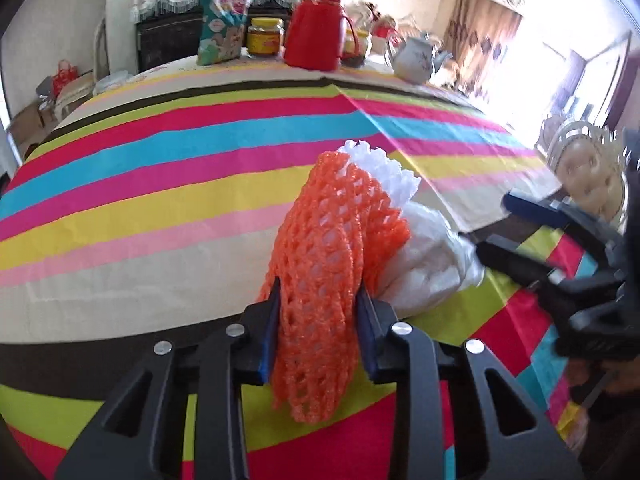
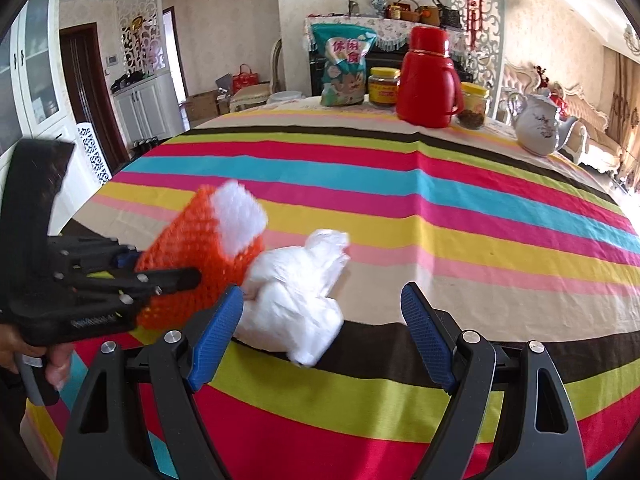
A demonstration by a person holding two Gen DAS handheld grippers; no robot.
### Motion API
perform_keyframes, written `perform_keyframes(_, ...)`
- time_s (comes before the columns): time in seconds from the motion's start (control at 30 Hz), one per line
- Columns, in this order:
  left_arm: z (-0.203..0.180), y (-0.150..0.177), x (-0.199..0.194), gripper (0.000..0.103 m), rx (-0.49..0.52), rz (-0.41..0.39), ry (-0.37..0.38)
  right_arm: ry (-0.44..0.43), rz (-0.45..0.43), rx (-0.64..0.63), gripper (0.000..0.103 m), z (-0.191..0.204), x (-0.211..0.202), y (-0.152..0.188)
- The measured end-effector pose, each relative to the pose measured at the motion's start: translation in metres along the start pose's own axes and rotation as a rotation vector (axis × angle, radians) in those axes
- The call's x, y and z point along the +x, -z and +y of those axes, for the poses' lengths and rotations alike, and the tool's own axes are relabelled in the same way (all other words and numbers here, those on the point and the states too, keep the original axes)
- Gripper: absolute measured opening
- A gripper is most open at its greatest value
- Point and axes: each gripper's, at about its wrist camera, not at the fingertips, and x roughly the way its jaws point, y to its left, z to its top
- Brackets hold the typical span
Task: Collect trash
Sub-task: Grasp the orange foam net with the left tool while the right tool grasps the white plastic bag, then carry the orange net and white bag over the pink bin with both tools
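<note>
Left gripper (image 1: 320,312) clenched on orange foam net (image 1: 324,248); right gripper (image 2: 320,332) released, jaws wide around crumpled white plastic bag (image 2: 292,300) on striped tablecloth (image 2: 440,208)

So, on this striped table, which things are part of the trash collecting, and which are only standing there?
Part of the job:
- orange foam net, pinched in the left gripper
- white foam net, tucked in the orange one
- crumpled white plastic bag, between the open jaws of the right gripper

Only standing there:
- snack bag
- red thermos
- two yellow-lidded jars
- white teapot
</note>
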Motion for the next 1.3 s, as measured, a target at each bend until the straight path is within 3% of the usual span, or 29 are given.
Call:
perform_keyframes(0.43, -0.002, 0.006, -0.06, 0.032, -0.112, -0.137, -0.13, -0.005, 0.045, 0.004, 0.076, 0.022, 0.027, 0.009)
perform_keyframes(0.67, -0.002, 0.018, -0.089, 0.032, -0.157, -0.18, -0.135, -0.02, 0.095, 0.014, 0.048, 0.029, 0.038, 0.01)
perform_keyframes(0.8, 0.001, 0.025, -0.103, 0.032, -0.175, -0.199, -0.15, -0.012, 0.082, -0.006, 0.038, 0.034, 0.034, 0.01)
perform_keyframes(1.3, 0.019, 0.057, -0.158, 0.032, -0.273, -0.268, -0.242, -0.047, -0.067, -0.054, 0.037, 0.068, -0.021, -0.015)
